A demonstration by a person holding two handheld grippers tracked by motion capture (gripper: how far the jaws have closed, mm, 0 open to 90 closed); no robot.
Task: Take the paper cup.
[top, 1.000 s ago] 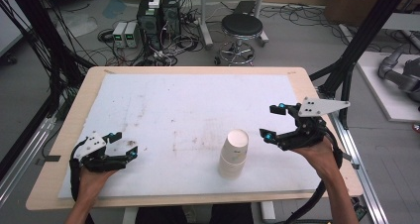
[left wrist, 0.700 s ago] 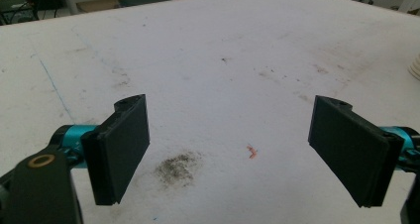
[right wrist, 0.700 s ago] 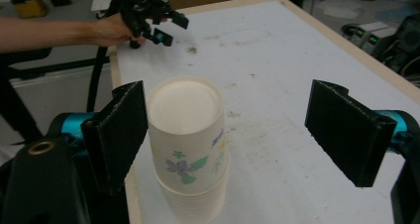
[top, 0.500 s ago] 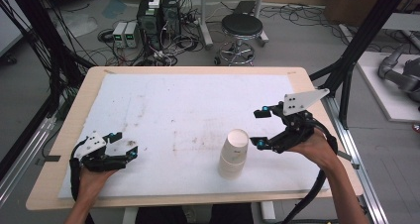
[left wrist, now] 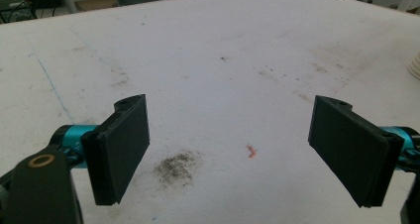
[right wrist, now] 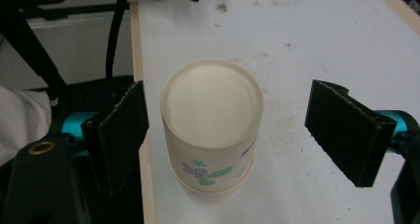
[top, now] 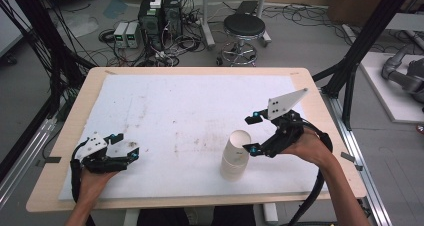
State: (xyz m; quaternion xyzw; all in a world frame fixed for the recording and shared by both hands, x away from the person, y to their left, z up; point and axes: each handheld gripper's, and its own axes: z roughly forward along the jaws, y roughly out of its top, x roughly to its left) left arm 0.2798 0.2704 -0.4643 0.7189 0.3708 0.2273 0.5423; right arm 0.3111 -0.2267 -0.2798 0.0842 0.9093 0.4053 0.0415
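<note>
The stack of paper cups [top: 235, 155] stands upside down at lower centre of the bench [top: 200, 111]. The right gripper [top: 252, 134] has open fingers straddling it without touching; its printed flowers are blurred. The left gripper [top: 126, 147], lower left, rests open and empty.

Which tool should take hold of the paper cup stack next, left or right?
Right. The right tool is open with the cup stack between its jaws, not yet gripped. The left tool rests open far across the table.
</note>
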